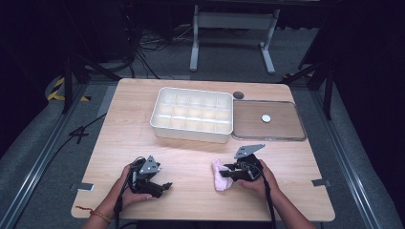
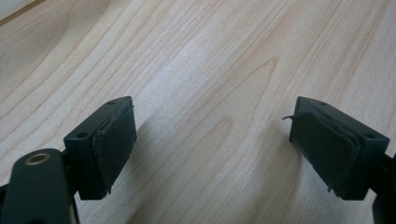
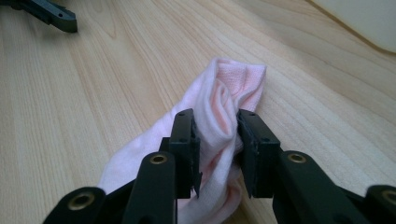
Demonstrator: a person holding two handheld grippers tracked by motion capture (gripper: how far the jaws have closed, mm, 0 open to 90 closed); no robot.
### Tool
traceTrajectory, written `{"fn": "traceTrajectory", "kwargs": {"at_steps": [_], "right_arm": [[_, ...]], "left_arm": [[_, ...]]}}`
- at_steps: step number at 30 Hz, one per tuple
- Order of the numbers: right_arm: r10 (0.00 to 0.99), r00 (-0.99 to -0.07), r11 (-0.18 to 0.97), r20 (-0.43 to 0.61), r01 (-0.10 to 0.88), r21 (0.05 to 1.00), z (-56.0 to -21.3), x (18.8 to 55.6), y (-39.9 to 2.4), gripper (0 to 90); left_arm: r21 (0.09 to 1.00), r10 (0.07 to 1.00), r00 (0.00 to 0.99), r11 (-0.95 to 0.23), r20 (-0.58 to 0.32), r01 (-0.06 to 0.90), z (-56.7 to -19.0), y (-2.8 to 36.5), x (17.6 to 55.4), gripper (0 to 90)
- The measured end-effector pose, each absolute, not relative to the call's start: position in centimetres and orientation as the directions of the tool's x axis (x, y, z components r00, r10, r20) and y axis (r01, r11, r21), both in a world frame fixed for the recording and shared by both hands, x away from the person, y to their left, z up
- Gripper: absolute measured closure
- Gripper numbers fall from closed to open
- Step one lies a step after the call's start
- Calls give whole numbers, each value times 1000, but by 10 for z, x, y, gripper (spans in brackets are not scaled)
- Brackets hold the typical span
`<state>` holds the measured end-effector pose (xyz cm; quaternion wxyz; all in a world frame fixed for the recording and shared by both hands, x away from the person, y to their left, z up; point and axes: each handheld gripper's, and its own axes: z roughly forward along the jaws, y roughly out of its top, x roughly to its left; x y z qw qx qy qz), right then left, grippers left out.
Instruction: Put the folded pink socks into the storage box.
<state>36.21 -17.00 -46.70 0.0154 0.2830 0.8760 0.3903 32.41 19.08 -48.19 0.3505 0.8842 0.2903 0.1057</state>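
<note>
A pink sock (image 3: pixel 219 100) lies bunched on the wooden table (image 1: pixel 191 157), near the person's edge and right of centre, pinched at a raised fold by the right gripper (image 3: pixel 218 140), whose jaws press into the cloth from both sides; the left gripper (image 2: pixel 212 144) rests well apart to the left, jaws spread wide over bare wood with nothing between them; beyond stand a white divided bin (image 1: pixel 192 114) and, just beside it, a clear lid (image 1: pixel 268 120) lying flat. To carry the sock cleanly, the grip probably wants to stay deep on the fold (not at a thin edge); the loose tail may drag, so lift well clear of the bin's rim before moving over a compartment.
</note>
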Motion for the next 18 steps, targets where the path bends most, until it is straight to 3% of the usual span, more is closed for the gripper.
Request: {"fn": "traceTrajectory", "kwargs": {"at_steps": [18], "right_arm": [[514,-849,509,121,416,754,-449,352,-180,702]], "left_arm": [[686,577,817,-590,-10,426,-483,190,327,127]]}}
